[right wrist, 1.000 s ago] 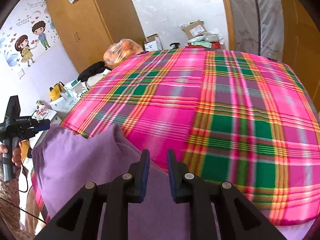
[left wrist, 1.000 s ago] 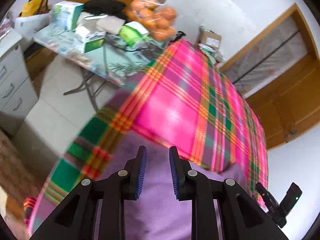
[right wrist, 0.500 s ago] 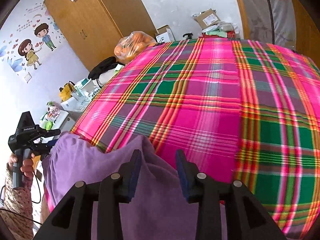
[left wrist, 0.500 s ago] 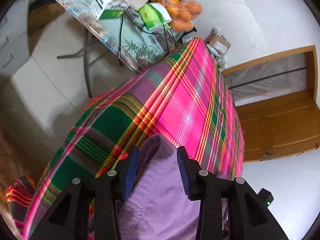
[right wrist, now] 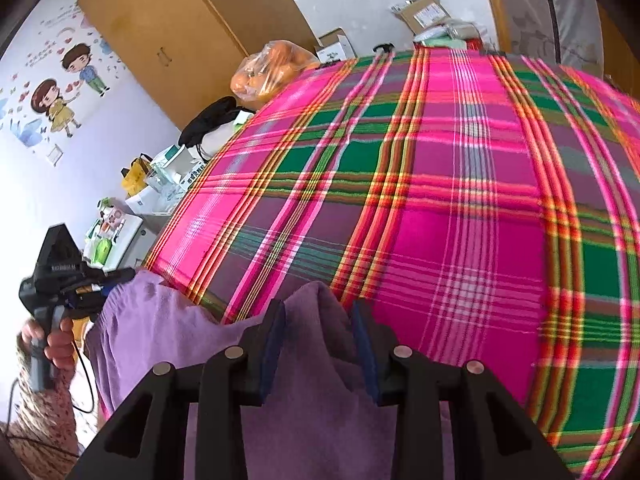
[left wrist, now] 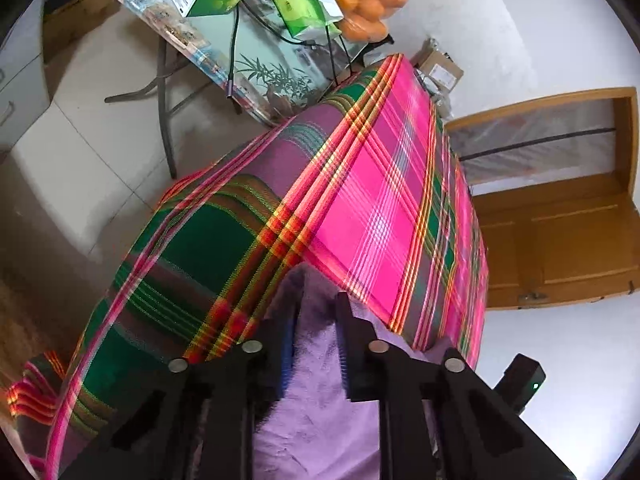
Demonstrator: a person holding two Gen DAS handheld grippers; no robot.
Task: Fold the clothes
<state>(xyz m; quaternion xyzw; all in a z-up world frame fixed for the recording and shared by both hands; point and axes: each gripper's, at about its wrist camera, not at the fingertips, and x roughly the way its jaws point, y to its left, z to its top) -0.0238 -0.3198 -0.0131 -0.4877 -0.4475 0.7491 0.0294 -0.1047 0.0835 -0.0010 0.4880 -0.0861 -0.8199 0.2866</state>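
Note:
A purple garment (left wrist: 316, 420) lies over the near edge of a bed covered by a pink and green plaid sheet (left wrist: 380, 216). In the left wrist view a raised fold of it is pinched between the narrowed fingers of my left gripper (left wrist: 316, 300). The right wrist view shows the same purple garment (right wrist: 160, 328) draped along the bed's edge. Another fold of it stands between the spread fingers of my right gripper (right wrist: 318, 308), which is open. A hand holds the left gripper (right wrist: 52, 276) at the far left of that view.
Left of the bed stands a folding table (left wrist: 248, 68) with boxes, cables and a bag of oranges (left wrist: 360, 4). A wooden door (left wrist: 560, 240) is beyond the bed. A wardrobe (right wrist: 180, 40) and cardboard boxes (right wrist: 424, 12) line the far wall. Tiled floor (left wrist: 80, 152) lies beside the bed.
Both grippers widened and dropped onto the garment's edge, folds rising between their fingers. Since half a second ago the left fingers have narrowed onto its fold; the right's gap is unchanged.

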